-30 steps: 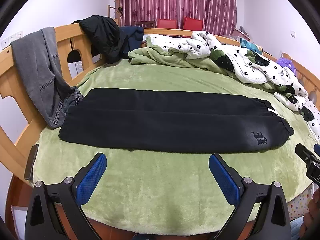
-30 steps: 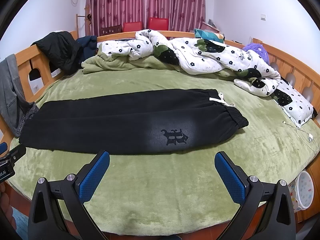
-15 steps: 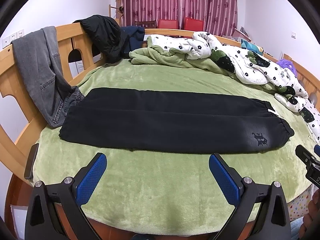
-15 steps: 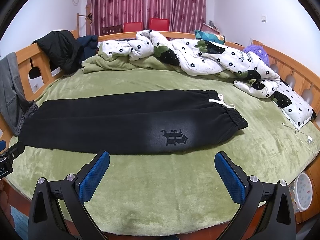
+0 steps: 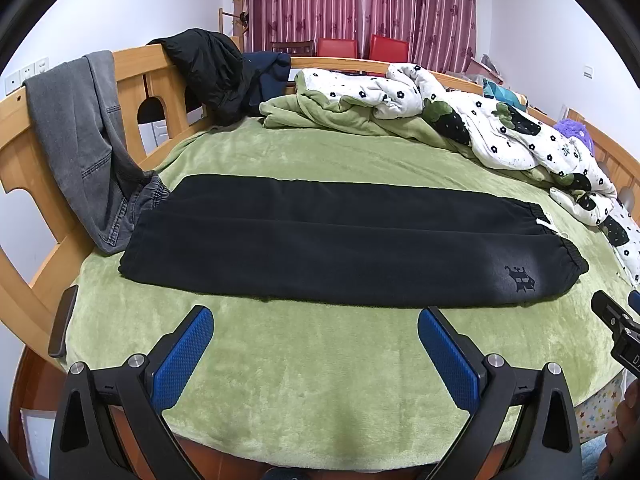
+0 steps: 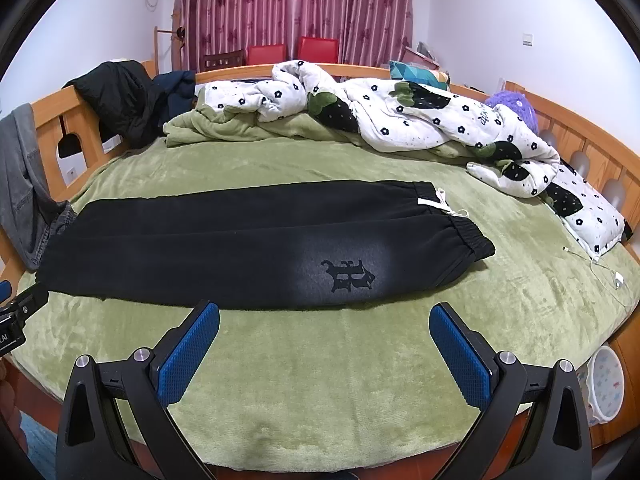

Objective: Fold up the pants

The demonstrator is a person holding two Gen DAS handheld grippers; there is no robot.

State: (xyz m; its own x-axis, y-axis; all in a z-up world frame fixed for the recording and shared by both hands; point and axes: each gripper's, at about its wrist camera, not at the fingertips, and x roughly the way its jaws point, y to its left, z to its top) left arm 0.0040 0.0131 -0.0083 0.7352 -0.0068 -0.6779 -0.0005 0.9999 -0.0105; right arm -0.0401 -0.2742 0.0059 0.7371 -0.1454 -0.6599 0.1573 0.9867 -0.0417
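Pants (image 5: 344,240), black and already doubled lengthwise so one leg lay on the other, stretched flat across the green blanket (image 5: 320,392) on the bed, running side to side. Their elastic waistband (image 6: 468,236) with a white drawstring (image 6: 442,202) pointed toward the right, and a dark printed emblem (image 6: 348,276) sat on the near layer close to that end; the leg cuffs lay at the far left near the wooden bed frame (image 5: 132,80).

The left gripper (image 5: 314,330) hung above the near part of the blanket, its blue-padded fingers (image 5: 184,356) spread wide apart with nothing between them, clear of the pants' near edge. The right gripper (image 6: 324,326) was likewise spread wide and empty, poised just short of the pants below the emblem. Each gripper showed at the edge of the other's view.

Grey jeans (image 5: 80,136) were draped over the frame at the left, their lower end resting beside the pants' cuffs. A black jacket (image 5: 212,72) hung over the frame farther back. A white flowered quilt (image 6: 400,116) lay bunched along the far and right side of the bed, well apart from the pants. A white cable (image 6: 600,268) trailed on the blanket at the right, and red curtains (image 6: 296,4) covered the far wall
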